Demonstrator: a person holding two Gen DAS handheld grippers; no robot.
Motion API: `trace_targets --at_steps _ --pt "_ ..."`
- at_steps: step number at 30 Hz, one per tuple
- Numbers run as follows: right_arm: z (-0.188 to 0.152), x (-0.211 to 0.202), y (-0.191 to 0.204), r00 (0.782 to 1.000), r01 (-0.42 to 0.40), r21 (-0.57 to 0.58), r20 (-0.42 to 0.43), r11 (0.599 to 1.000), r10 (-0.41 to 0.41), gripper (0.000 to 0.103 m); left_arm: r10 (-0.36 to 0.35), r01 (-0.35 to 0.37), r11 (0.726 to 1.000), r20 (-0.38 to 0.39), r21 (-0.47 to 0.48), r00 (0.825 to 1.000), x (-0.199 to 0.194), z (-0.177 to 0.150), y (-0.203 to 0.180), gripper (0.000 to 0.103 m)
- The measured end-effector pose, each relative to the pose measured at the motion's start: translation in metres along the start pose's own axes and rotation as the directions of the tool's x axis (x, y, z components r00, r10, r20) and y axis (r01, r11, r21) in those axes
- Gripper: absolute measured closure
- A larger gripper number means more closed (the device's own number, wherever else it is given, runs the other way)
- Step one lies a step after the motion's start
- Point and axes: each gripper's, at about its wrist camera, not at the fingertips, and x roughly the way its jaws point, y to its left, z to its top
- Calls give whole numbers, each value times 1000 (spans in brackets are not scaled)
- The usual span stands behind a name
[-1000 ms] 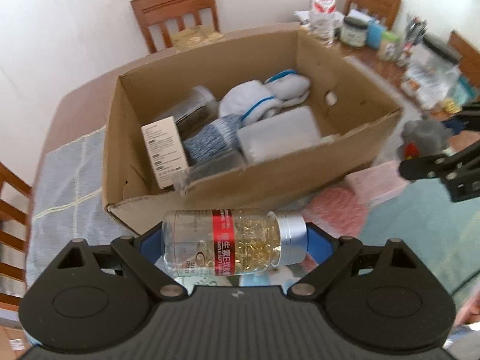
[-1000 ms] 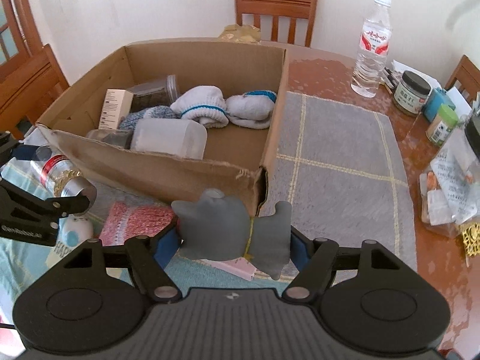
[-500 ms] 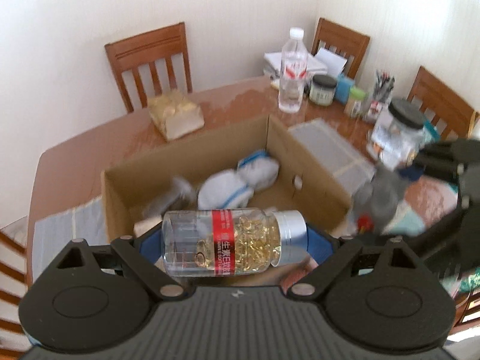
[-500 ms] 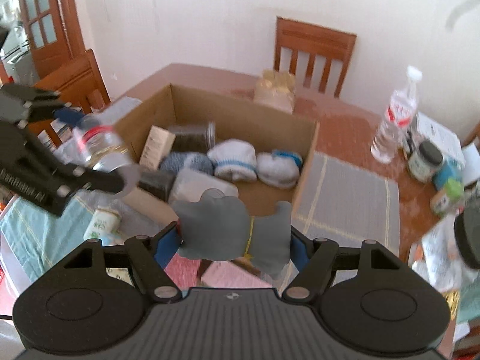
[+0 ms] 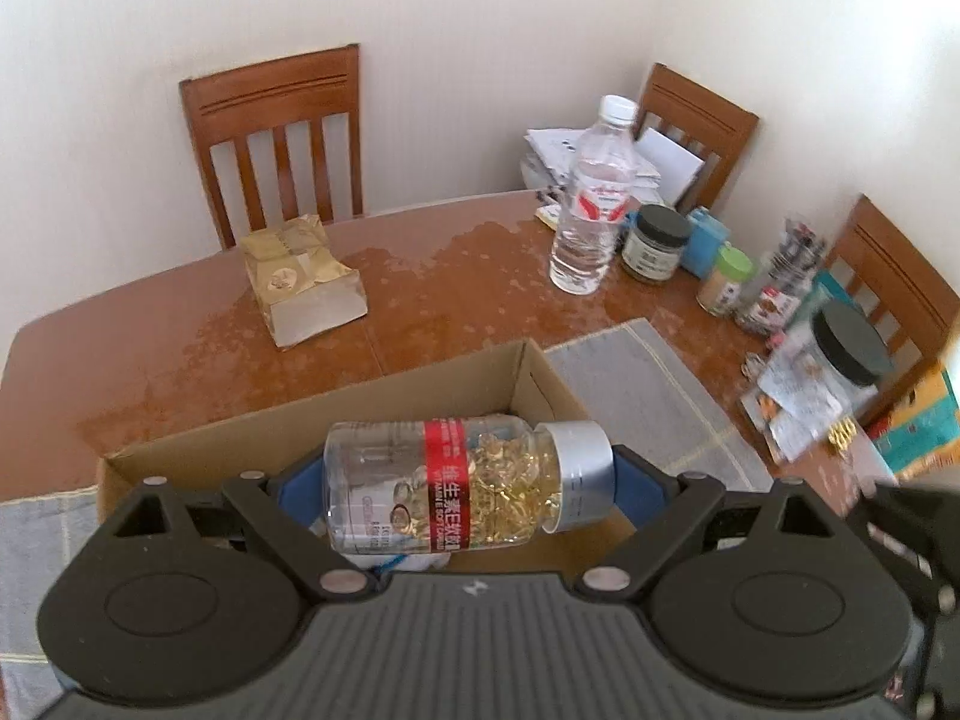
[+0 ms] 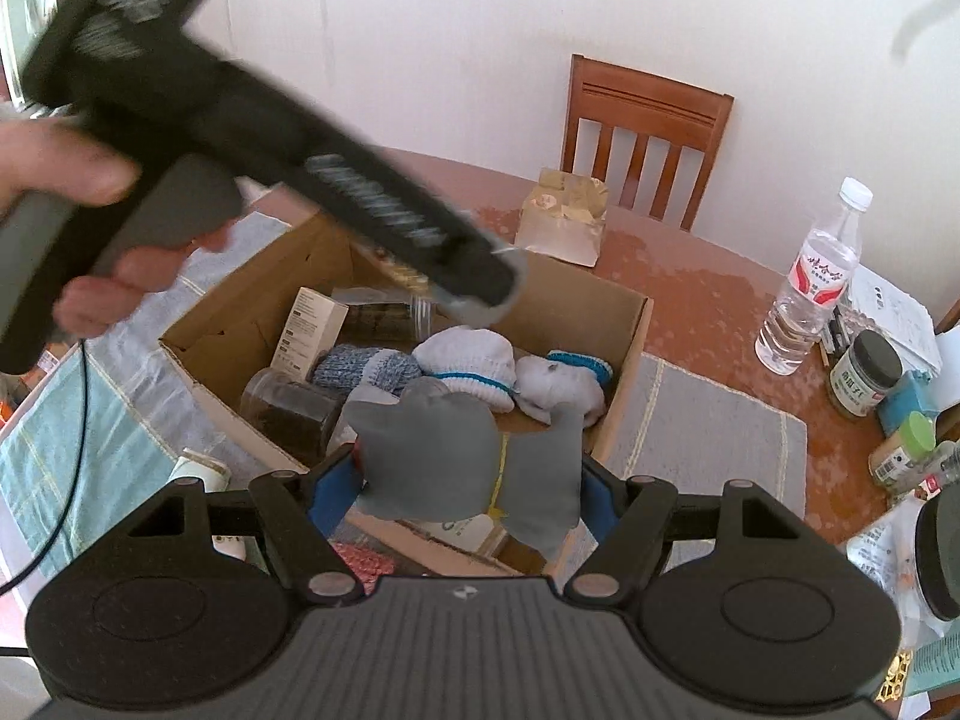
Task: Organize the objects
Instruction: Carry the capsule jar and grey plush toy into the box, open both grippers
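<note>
My left gripper (image 5: pixel 468 495) is shut on a clear capsule bottle (image 5: pixel 462 489) with a red label and silver cap, held sideways above the open cardboard box (image 5: pixel 420 390). In the right wrist view that gripper crosses the upper left, held by a hand (image 6: pixel 78 198), over the box (image 6: pixel 630 354). My right gripper (image 6: pixel 471 477) is shut on a grey soft toy (image 6: pixel 456 456) above the box's near side. Inside the box lie rolled socks (image 6: pixel 468 366), a carton (image 6: pixel 309 330) and dark jars (image 6: pixel 294 414).
A water bottle (image 5: pixel 591 204), small jars (image 5: pixel 651 243) and a big black-lidded jar (image 5: pixel 840 360) crowd the table's right side. A gold paper bag (image 5: pixel 300 282) lies beyond the box. Wooden chairs (image 5: pixel 276 132) ring the table. A grey mat (image 6: pixel 708 438) lies right of the box.
Both grippers have risen with their loads. The left one has moved forward over the box and now crosses the right wrist view's upper left. The box looks smaller and lower in both views.
</note>
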Motion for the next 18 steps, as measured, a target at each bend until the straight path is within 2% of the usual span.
trace_targets --at_steps 7,18 --pt "3 10 -7 1000 -1 11 -19 1000 1 25 0 -1 995 -8 -96 1000 14 4 16 8" --pt "11 22 -11 1000 12 -5 -24 1000 -12 25 46 -46 996 4 -73 999 -7 -7 28 7"
